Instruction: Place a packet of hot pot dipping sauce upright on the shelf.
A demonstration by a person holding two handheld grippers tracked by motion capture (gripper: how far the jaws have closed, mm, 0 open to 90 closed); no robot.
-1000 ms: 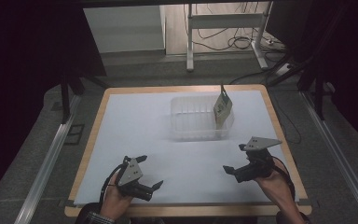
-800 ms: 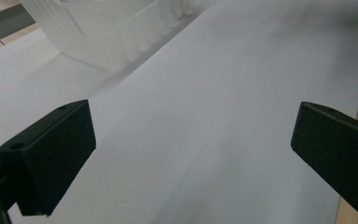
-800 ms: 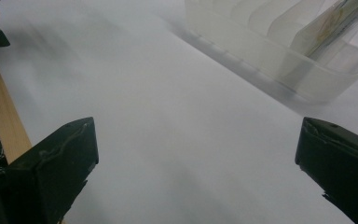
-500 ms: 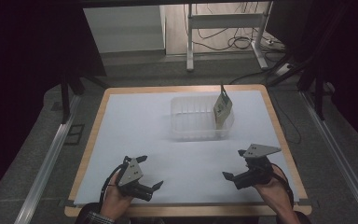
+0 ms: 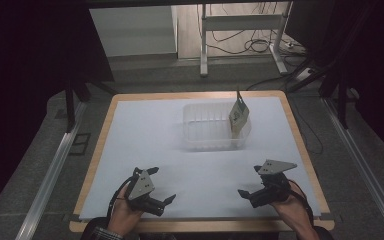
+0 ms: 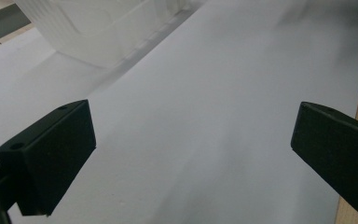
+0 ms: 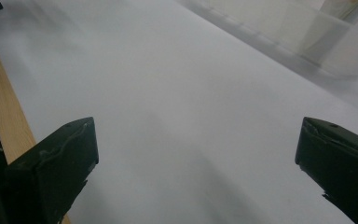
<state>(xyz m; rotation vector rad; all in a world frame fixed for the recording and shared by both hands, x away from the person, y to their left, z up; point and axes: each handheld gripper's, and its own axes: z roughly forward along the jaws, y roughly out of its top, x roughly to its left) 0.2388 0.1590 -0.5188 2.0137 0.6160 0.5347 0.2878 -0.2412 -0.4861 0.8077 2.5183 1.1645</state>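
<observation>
Gaping wide with nothing between their jaws, the left gripper (image 5: 161,189) and the right gripper (image 5: 248,186) sit low over the near edge of the white table (image 5: 145,135), well apart from each other. Bare white surface lies ahead of both, with nothing standing between them and the clear plastic container (image 5: 207,131) farther back, at the middle of the table. A small packet (image 5: 238,117) stands upright inside the container, against its right wall.

No lettering can be read; the packet (image 5: 239,118) standing in the bin (image 5: 205,135) bears print too small to make out.
</observation>
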